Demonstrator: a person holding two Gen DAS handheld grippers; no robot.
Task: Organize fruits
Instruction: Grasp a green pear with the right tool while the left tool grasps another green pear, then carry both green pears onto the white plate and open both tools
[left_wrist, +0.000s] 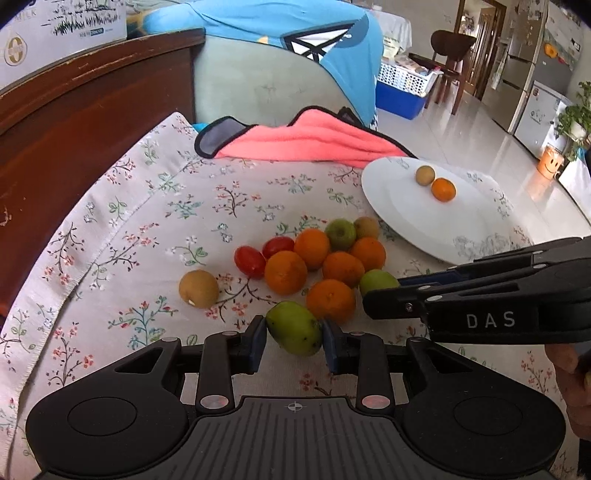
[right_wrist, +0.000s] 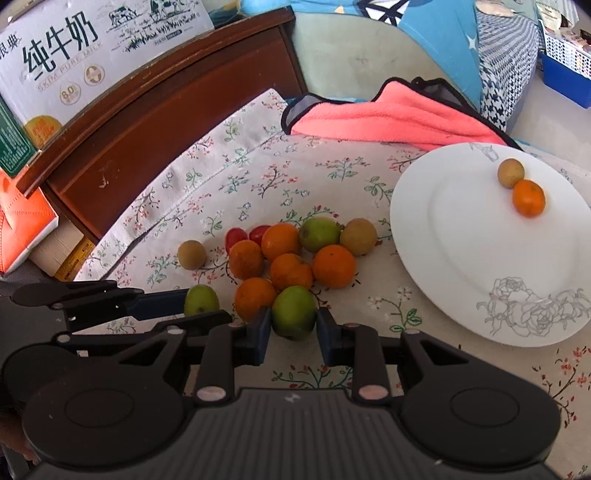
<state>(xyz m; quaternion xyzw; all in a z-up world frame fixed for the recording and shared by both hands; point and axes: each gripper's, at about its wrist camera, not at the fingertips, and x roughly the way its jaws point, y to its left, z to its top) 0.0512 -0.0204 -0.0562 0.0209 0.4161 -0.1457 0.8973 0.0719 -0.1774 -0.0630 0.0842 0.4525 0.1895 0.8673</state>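
A pile of oranges (left_wrist: 312, 247), green fruits, brown fruits and two red tomatoes (left_wrist: 250, 260) lies on the floral cloth. My left gripper (left_wrist: 294, 334) is shut on a green fruit (left_wrist: 294, 332) at the pile's near left edge. My right gripper (right_wrist: 293, 325) is shut on another green fruit (right_wrist: 293, 312) at the pile's near right edge; it also shows in the left wrist view (left_wrist: 376, 282). A white plate (right_wrist: 461, 258) to the right holds one brown fruit (right_wrist: 511, 172) and one orange (right_wrist: 528, 198). A lone brown fruit (left_wrist: 198, 288) lies left of the pile.
A pink towel (left_wrist: 310, 140) lies at the cloth's far edge. A dark wooden headboard (left_wrist: 85, 122) runs along the left, with a milk carton box (right_wrist: 85, 48) on it. Beyond the right edge is the tiled floor with a blue basket (left_wrist: 400, 92).
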